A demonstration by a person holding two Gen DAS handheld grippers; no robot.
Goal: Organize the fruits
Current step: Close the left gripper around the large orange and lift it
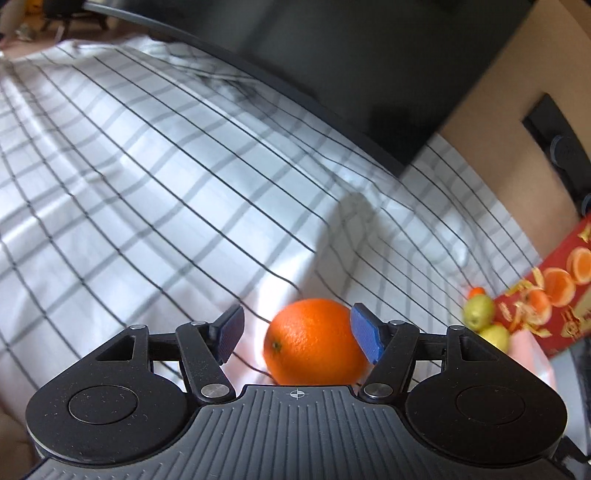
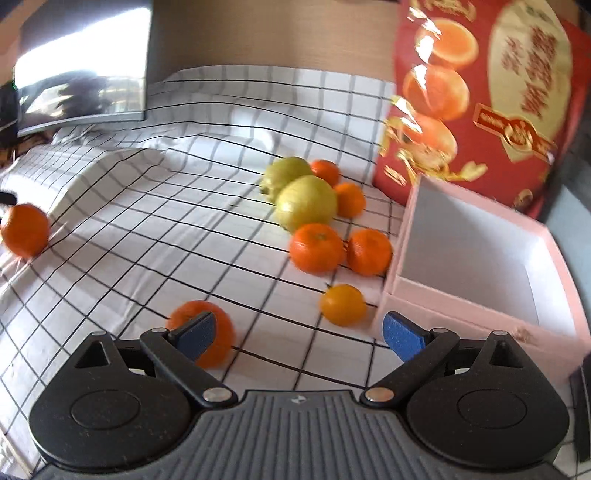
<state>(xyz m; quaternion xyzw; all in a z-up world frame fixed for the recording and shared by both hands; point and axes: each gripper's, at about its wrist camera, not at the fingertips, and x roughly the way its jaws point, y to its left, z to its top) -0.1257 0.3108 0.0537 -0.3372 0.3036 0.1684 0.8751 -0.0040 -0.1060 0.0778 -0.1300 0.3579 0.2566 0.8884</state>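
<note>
Sorting looks barely begun: pink box (image 2: 476, 254), right of the right gripper (image 2: 299, 334)'s wide empty jaws, looks empty. Left gripper (image 1: 295, 338)'s wide jaws flank an orange (image 1: 314, 341), perhaps unpinched. Other fruits (image 2: 317, 221) lie ahead.

White cloth (image 1: 155, 177) with a grid of thin dark lines covers the whole work surface, lying in soft folds and ridges. A dark curved monitor (image 1: 332, 66) stands at the far edge of the cloth; in the right wrist view its screen (image 2: 81, 62) reflects bright light. Behind it rises a plain tan wall (image 2: 266, 33). A dark opening (image 1: 557, 147) interrupts the tan surface at the right of the left wrist view. Soft daylight falls across the cloth, casting a grey shadow (image 1: 354, 210) on it.
</note>
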